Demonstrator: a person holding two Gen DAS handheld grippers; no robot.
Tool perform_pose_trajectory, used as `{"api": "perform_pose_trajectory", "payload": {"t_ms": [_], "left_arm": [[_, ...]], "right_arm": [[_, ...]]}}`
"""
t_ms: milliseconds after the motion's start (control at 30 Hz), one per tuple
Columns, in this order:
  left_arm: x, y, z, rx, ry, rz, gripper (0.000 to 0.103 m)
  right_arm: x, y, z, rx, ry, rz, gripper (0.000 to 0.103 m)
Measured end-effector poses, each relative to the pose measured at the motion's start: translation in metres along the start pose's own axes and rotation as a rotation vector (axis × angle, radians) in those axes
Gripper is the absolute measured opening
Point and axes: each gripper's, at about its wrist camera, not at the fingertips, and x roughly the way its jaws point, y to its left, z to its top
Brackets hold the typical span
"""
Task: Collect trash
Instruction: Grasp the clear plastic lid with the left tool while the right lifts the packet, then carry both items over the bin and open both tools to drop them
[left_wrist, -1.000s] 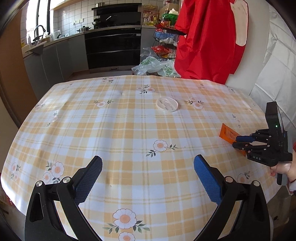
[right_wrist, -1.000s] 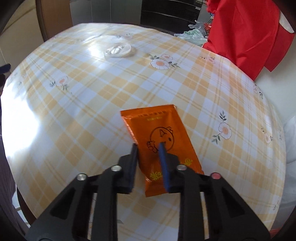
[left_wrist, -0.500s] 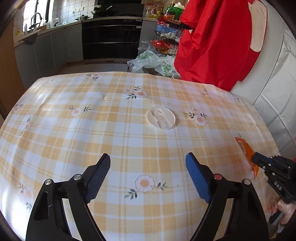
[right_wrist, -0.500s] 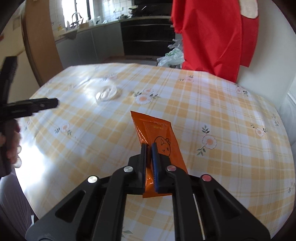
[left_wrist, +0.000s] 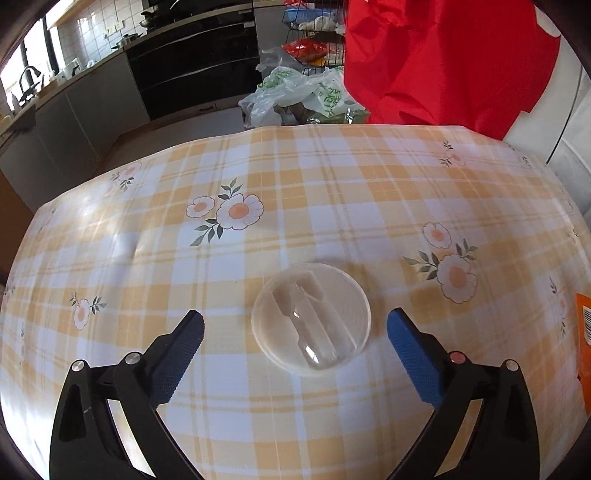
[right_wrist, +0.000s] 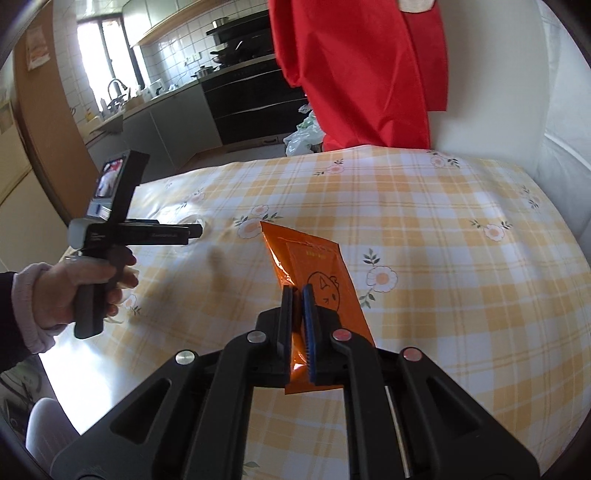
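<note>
A clear round plastic lid (left_wrist: 311, 319) lies flat on the checked tablecloth. My left gripper (left_wrist: 295, 325) is open, its blue-padded fingers on either side of the lid and just above the table. My right gripper (right_wrist: 297, 291) is shut on an orange snack wrapper (right_wrist: 314, 273) and holds it lifted above the table. The wrapper's edge also shows at the right rim of the left wrist view (left_wrist: 583, 332). The left gripper (right_wrist: 195, 230), held by a hand, shows at the left in the right wrist view.
The table (left_wrist: 332, 184) has a yellow plaid cloth with flowers. A red cloth (left_wrist: 443, 55) hangs behind its far edge, with plastic bags (left_wrist: 295, 96) on the floor beyond. Kitchen cabinets and an oven stand at the back.
My left gripper moved forward across the table up to the clear lid, which now sits between its fingers. My right gripper closed on the orange wrapper and lifted it off the cloth.
</note>
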Motion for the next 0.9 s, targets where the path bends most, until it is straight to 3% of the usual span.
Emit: {"api": "perform_pose_trajectory", "payload": {"t_ms": [133,267,300,600,900], "left_arm": [[0.01,-0.003,0.006,0.007,0.023,0.018,0.094],[0.006,-0.001,0.002,-0.003,0.026,-0.009,0.074],[0.005,-0.002,0.002,-0.004,0.027,-0.02,0.065],[-0.034,0.0,-0.016,0.051,-0.008,-0.043,0.064],[-0.117,0.011,-0.047,0.085,-0.079,-0.073,0.064]], "right_arm": [[-0.008,-0.005,-0.003,0.03,-0.009,0.004,0.009],[-0.014,-0.004,-0.007,0.042,-0.012,0.011,0.009],[-0.015,-0.003,-0.007,0.044,-0.013,0.012,0.009],[-0.035,0.014,-0.011,0.057,-0.033,0.03,0.009],[-0.075,0.042,-0.017,0.072,-0.064,0.052,0.009]]}}
